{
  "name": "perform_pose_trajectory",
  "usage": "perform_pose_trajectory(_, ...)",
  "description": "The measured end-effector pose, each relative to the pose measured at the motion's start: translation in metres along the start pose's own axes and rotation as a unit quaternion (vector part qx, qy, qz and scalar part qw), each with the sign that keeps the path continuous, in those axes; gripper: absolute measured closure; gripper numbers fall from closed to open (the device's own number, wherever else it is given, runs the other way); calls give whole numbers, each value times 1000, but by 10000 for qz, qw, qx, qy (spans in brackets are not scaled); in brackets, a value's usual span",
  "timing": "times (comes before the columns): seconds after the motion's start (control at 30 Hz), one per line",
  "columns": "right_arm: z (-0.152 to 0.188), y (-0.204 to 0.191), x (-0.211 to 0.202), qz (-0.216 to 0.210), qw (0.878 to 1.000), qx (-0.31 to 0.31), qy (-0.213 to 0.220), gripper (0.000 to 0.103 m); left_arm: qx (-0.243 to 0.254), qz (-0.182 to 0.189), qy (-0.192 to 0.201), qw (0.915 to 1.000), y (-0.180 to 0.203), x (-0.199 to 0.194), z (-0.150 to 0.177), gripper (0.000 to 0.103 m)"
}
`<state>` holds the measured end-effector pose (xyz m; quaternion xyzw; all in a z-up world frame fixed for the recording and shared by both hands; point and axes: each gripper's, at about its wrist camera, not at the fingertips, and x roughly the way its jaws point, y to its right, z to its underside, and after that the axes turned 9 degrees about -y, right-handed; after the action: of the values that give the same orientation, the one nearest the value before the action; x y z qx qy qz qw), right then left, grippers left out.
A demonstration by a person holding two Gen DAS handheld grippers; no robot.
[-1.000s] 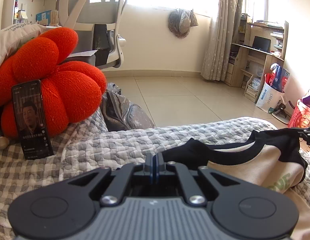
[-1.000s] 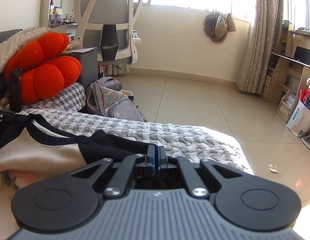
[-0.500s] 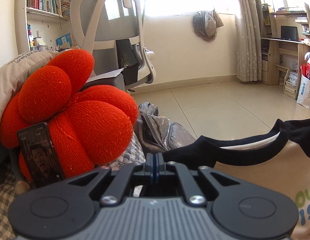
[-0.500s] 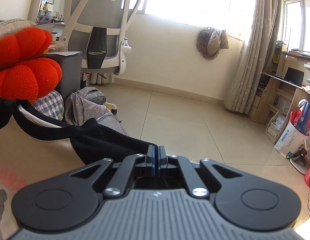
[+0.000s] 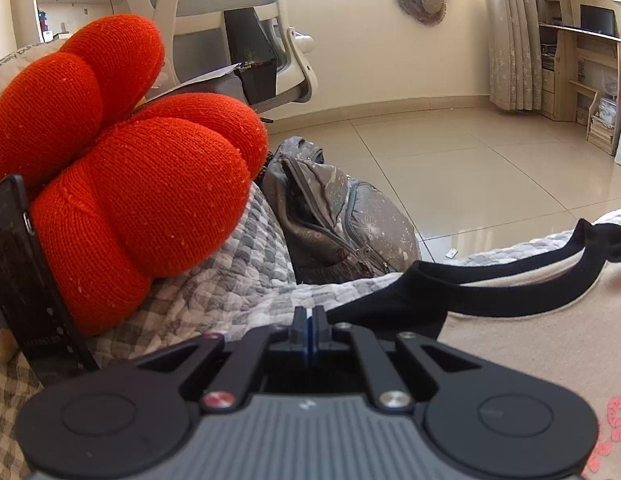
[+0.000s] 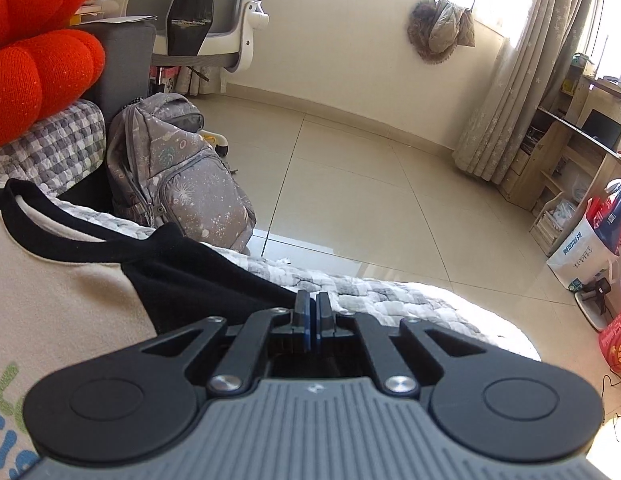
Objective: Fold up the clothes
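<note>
Black-sleeved shirt [image 5: 530,344], two tools

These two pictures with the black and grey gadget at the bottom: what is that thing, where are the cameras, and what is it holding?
There is no robot here. A person holds a hand tool with two fingers in each hand, and a wide-angle camera on each tool looks forward along the fingers. One picture is from the left gripper, the other from the right gripper. Both are shut, each on a black shoulder of the same shirt, beige with a black collar. The shirt lies over a grey checked quilt. An orange cushion sits on the quilt, with a phone leaning against it. On the tiled floor beyond stands a grey backpack, with an office chair behind it.
</note>
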<state>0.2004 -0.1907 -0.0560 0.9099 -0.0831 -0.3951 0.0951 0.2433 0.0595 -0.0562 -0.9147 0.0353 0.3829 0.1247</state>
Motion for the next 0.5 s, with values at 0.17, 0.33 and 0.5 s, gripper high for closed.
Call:
perform_pose_trajectory(0.17, -2, -1, -6, -2, 10000, -62, -11, 96, -20, 0, -152, 9999, -1, -3, -1, 85)
perform_pose_trajectory(0.33, -3, 7, -28, -215, 9997, 44, 137, 55, -59, 214, -35, 9997, -6, -33, -2, 59)
perform_pose_trajectory(0.5, 1, 14, -54, -426, 9990, 87, 135, 55, -90, 490, -153, 9986, -11, -59, 5, 52)
